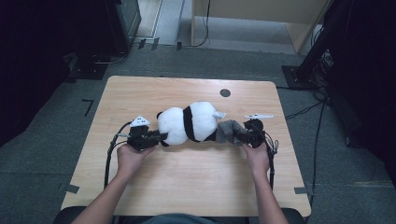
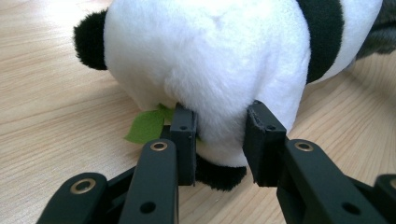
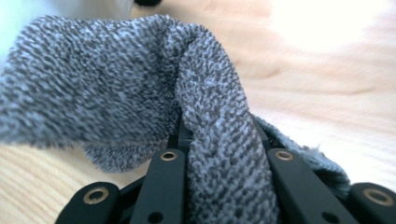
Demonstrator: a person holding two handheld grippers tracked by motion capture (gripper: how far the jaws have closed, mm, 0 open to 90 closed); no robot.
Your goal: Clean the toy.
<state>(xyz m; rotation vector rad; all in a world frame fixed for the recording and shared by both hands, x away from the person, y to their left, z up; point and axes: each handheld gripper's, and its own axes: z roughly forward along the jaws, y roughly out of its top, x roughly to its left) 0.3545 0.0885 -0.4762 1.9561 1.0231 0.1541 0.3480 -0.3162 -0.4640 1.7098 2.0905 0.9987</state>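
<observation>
A black-and-white plush panda [image 1: 189,122] lies on its side in the middle of the wooden table [image 1: 140,186]. My left gripper [image 1: 156,137] is shut on the panda's white head end; in the left gripper view both pads [image 2: 184,133] press into the plush panda [image 2: 210,60], beside a green felt leaf [image 2: 147,125]. A grey knitted cloth [image 1: 228,131] hangs off the panda's other end. My right gripper [image 1: 240,135] is shut on that cloth; the grey knitted cloth [image 3: 219,154] is bunched between its jaws and drapes over them.
A small dark round hole [image 1: 225,92] sits near the table's far edge. Cables [image 1: 110,158] trail from both grippers toward the front edge. Dark equipment and stands surround the table on the floor. Bare wood lies in front of the panda.
</observation>
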